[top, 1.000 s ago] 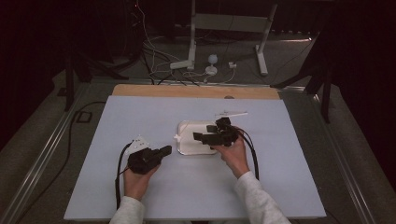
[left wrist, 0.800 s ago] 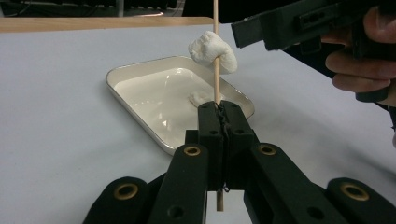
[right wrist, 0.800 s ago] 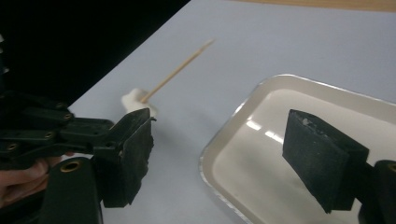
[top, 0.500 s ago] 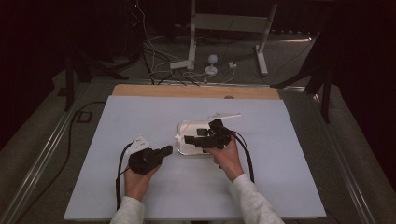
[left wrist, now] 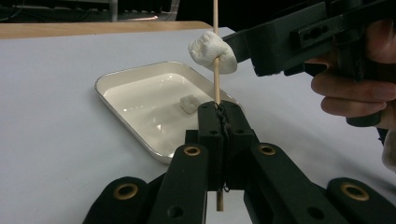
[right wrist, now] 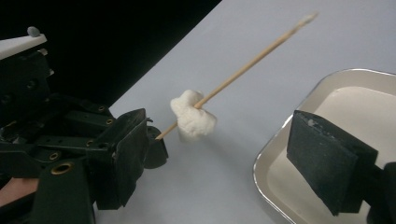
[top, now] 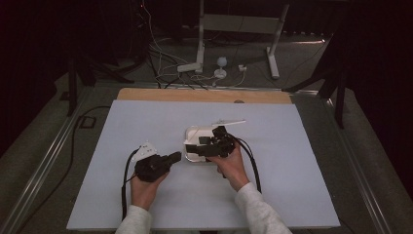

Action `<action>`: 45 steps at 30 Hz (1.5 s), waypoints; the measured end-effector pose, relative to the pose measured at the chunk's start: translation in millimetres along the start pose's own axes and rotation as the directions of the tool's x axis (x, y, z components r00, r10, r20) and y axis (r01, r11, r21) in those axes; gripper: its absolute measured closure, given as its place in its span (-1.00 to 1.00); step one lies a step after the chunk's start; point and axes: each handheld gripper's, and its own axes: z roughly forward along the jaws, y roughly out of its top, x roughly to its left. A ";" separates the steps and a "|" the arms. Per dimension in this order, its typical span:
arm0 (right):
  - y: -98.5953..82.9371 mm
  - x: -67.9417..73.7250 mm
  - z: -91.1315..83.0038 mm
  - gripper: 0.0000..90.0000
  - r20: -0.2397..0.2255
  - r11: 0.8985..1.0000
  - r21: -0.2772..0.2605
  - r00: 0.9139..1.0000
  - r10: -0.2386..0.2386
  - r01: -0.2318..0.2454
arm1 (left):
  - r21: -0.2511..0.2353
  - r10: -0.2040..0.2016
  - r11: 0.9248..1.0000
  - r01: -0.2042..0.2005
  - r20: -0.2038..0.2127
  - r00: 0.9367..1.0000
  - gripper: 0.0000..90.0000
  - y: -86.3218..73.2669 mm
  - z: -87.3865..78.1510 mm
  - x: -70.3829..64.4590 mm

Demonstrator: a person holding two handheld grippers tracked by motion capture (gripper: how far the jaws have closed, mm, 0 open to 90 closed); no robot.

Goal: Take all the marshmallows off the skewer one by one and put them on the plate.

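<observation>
My left gripper [left wrist: 219,109] is shut on the lower end of a thin wooden skewer [left wrist: 215,18], which stands upright. A white marshmallow [left wrist: 212,52] is threaded partway up the stick. My right gripper [right wrist: 229,158] is open, its jaws spread wide either side of that marshmallow [right wrist: 194,119], and one jaw sits close against it. Just behind lies a white rectangular tray [left wrist: 100,84] with one small marshmallow piece [left wrist: 189,103] in it. In the high view the left gripper [top: 176,157] and right gripper [top: 202,146] meet at the tray's [top: 191,132] near-left corner.
Everything rests on a pale sheet [top: 146,126] that covers the table. A wooden strip [top: 204,95] runs along the far edge. Beyond it, cables and a white stand [top: 202,44] sit on the dark floor. Metal rails flank the table.
The right gripper has moved left and slightly toward the person, closing in on the marshmallow on the skewer. The left gripper and the tray have stayed put.
</observation>
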 end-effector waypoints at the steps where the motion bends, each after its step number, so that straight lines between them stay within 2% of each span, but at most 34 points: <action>1: -0.1 0.4 0.6 -0.54 -0.002 1.000 0.002 1.000 0.001 -0.001 | 0.000 0.000 1.000 0.000 0.000 1.000 0.99 0.1 0.0 -0.1; 10: -1.8 1.8 4.4 -0.48 -0.027 1.000 0.015 1.000 0.015 -0.014 | -0.011 0.003 1.000 -0.003 0.006 1.000 0.99 1.0 -0.6 -1.0; 15: -2.1 2.0 6.4 -0.09 -0.063 0.999 0.011 0.997 0.033 -0.033 | -0.017 0.009 1.000 -0.009 0.015 1.000 0.99 1.1 -0.5 -2.1; 18: -2.1 -0.1 7.8 0.07 -0.106 0.996 0.018 0.991 0.084 -0.083 | -0.024 0.013 1.000 -0.013 0.024 1.000 0.99 1.0 0.1 -2.8; 20: -2.3 -1.7 9.1 0.11 -0.113 0.994 0.016 0.988 0.106 -0.104 | -0.028 0.015 1.000 -0.014 0.027 1.000 0.99 0.9 0.0 -3.5; 22: -2.6 -3.2 9.9 0.28 -0.144 0.991 0.023 0.980 0.134 -0.132 | -0.028 0.016 1.000 -0.015 0.027 1.000 0.99 0.7 0.2 -3.2; 28: -1.7 -3.1 8.7 0.60 -0.192 0.987 0.008 0.968 0.160 -0.161 | -0.034 0.026 0.999 -0.025 0.044 0.999 0.99 0.5 0.6 -4.1; 31: -0.9 -3.1 5.1 0.69 -0.183 0.985 -0.019 0.969 0.163 -0.169 | -0.021 0.042 0.999 -0.042 0.040 0.998 1.00 0.0 0.7 -4.0; 35: 2.3 -9.0 -5.6 0.73 -0.170 0.976 -0.073 0.966 0.192 -0.207 | -0.014 0.056 0.998 -0.056 0.042 0.998 1.00 -0.6 0.9 -4.5; 43: 9.5 -17.5 -24.4 0.73 -0.144 0.976 -0.104 0.974 0.176 -0.192 | -0.008 0.083 0.997 -0.083 0.054 0.995 1.00 -0.9 1.6 -5.8; 45: 11.1 -15.6 -26.2 0.73 -0.129 0.981 -0.098 0.979 0.156 -0.169 | -0.004 0.091 0.996 -0.090 0.054 0.994 1.00 -1.3 2.6 -6.4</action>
